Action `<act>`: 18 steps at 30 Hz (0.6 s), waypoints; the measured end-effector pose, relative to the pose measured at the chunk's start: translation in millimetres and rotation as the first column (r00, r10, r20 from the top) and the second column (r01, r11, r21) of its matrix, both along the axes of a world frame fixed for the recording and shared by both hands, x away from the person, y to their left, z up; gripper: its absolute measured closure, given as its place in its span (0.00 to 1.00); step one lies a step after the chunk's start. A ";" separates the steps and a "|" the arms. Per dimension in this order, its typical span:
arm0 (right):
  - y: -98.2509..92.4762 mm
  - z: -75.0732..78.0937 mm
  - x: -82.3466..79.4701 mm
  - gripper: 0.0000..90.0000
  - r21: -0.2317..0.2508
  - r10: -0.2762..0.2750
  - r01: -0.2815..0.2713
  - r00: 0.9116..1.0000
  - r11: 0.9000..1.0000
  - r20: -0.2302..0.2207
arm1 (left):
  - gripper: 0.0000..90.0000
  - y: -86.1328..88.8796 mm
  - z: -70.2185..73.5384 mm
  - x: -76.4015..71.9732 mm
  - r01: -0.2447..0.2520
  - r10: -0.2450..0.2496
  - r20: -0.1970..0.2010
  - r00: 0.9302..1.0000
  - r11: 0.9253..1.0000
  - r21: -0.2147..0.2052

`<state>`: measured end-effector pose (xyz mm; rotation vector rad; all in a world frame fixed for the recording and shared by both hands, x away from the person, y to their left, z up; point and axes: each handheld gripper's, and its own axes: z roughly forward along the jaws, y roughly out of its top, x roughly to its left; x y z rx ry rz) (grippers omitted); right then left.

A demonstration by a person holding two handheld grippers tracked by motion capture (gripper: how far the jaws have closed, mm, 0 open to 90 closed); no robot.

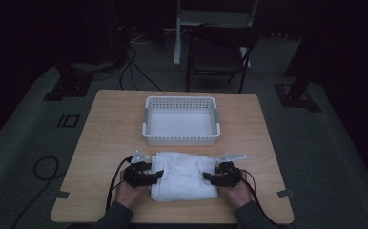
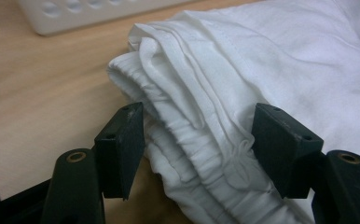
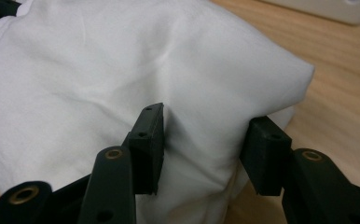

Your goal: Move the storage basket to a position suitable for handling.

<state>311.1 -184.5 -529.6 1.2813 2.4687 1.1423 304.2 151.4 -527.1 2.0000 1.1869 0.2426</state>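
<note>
Two grippers: one at each end of a folded white cloth, lower centre of the high view.
Cloth point(image 1: 184, 175): white fabric folded into a thick bundle, lying on the table in the lower middle of the high view, just below the basket and apart from it.
Left gripper point(image 1: 154, 175): at the left end of the cloth in the high view, held by the person's left hand point(image 1: 127, 193); a black cable trails from it toward the lower left.
Left jaws: set on either side of the layered, gathered edge of the cloth point(image 2: 206, 116) in the left gripper view, half closed; the right pad seems to press the folds, the left pad stands just beside them, so a firm grip cannot be told.
Right gripper point(image 1: 209, 178): at the right end of the cloth in the high view, held by the person's right hand point(image 1: 239, 193).
Right jaws: clenched on a bulging fold of the cloth point(image 3: 201, 93) in the right gripper view, the fabric pinched in between the two pads.
Basket point(image 1: 181, 138): white perforated plastic tray, centre of the high view.
Table point(image 1: 106, 133): light wood top bearing cloth and basket.
Chair point(image 1: 218, 52): dark folding chair, upper centre of the high view, on the floor beyond the table.
</note>
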 end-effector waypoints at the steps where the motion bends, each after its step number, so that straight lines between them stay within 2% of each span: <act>1: 2.0 0.0 3.4 0.59 0.000 0.000 0.000 1.000 1.000 0.002 | 0.40 1.2 0.1 3.0 -0.008 0.008 0.005 1.000 1.000 0.000; 10: 17.9 0.4 27.9 0.54 -0.024 -0.008 0.009 0.999 1.000 0.036 | 0.41 10.6 1.2 24.1 -0.049 0.049 0.024 0.999 0.999 0.007; 18: 16.8 -1.2 33.9 0.49 -0.008 -0.017 0.017 0.999 1.000 0.030 | 0.35 15.5 -1.9 27.5 -0.057 0.058 0.024 0.998 0.998 -0.016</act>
